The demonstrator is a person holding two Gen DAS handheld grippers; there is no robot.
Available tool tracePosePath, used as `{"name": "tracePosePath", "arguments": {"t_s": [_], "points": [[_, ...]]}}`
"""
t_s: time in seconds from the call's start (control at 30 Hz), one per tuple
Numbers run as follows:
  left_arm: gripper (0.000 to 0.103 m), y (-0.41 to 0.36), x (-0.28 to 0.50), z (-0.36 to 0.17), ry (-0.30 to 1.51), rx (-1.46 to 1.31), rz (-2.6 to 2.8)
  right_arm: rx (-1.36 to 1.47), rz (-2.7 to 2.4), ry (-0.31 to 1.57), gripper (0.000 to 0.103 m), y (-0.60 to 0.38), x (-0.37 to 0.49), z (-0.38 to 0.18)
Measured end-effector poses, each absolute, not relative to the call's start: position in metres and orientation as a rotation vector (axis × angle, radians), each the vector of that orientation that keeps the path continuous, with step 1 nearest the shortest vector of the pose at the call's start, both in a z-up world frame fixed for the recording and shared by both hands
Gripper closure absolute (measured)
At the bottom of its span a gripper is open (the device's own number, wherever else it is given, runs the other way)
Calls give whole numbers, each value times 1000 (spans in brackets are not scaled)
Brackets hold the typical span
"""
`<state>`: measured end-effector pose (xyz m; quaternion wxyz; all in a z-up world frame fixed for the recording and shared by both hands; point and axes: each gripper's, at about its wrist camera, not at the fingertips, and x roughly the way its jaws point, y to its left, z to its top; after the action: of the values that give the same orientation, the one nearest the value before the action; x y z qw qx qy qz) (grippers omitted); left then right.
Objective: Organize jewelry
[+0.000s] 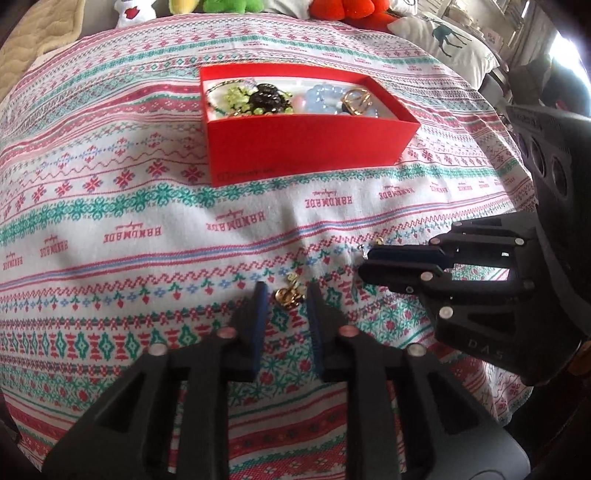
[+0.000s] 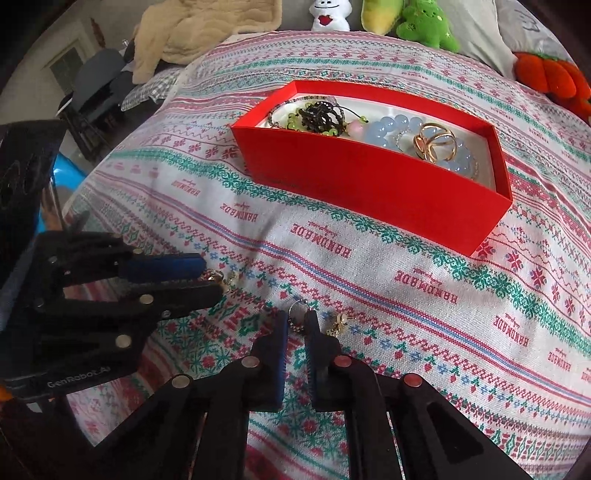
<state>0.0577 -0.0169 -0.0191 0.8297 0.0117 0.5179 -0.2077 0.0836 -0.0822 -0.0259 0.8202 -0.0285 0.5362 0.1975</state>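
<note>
A red box [image 1: 306, 147] [image 2: 369, 192] stands on the patterned cloth. It holds black, green and pale blue bead bracelets [image 2: 388, 129] and gold rings [image 2: 436, 144]. My left gripper [image 1: 287, 293] [image 2: 212, 278] points down at the cloth, shut on a small gold earring [image 1: 288, 295] [image 2: 216, 275]. My right gripper [image 2: 298, 321] [image 1: 364, 262] is beside it, shut on a silver beaded earring [image 2: 296, 314]. Another gold earring [image 2: 338, 323] [image 1: 378, 242] lies on the cloth just outside the right gripper's right finger.
The cloth [image 1: 147, 221] covers a rounded surface that drops away at its edges. Plush toys [image 2: 428, 26] [image 1: 347, 11] sit along the far edge, with a deer-print pillow [image 1: 443, 40] and a beige blanket [image 2: 192, 33]. A dark chair [image 2: 92, 92] stands beyond the left edge.
</note>
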Motion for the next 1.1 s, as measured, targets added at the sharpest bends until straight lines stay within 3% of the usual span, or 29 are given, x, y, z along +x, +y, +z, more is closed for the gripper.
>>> {"name": "tracePosePath", "arguments": {"t_s": [0.07, 0.5, 0.57, 0.6, 0.73, 0.8, 0.87, 1.1], "points": [[100, -20, 59, -18, 1096, 39, -440, -62, 426, 1140, 95, -83, 81, -24], [101, 2, 59, 4, 1045, -8, -397, -12, 451, 1077, 95, -94, 76, 4], [101, 3, 59, 4, 1050, -14, -401, 1, 463, 1055, 92, -97, 76, 8], [101, 1, 60, 2, 1056, -17, -408, -1, 469, 1056, 86, -97, 76, 8], [100, 7, 60, -6, 1081, -43, -414, -42, 478, 1084, 86, -91, 76, -2], [97, 8, 59, -8, 1091, -45, -421, -61, 486, 1095, 86, -88, 76, -7], [80, 10, 57, -10, 1096, -38, -430, -84, 495, 1103, 86, -85, 77, -12], [78, 1, 54, -17, 1108, 18, -463, -155, 514, 1104, 85, -77, 79, -19]]}}
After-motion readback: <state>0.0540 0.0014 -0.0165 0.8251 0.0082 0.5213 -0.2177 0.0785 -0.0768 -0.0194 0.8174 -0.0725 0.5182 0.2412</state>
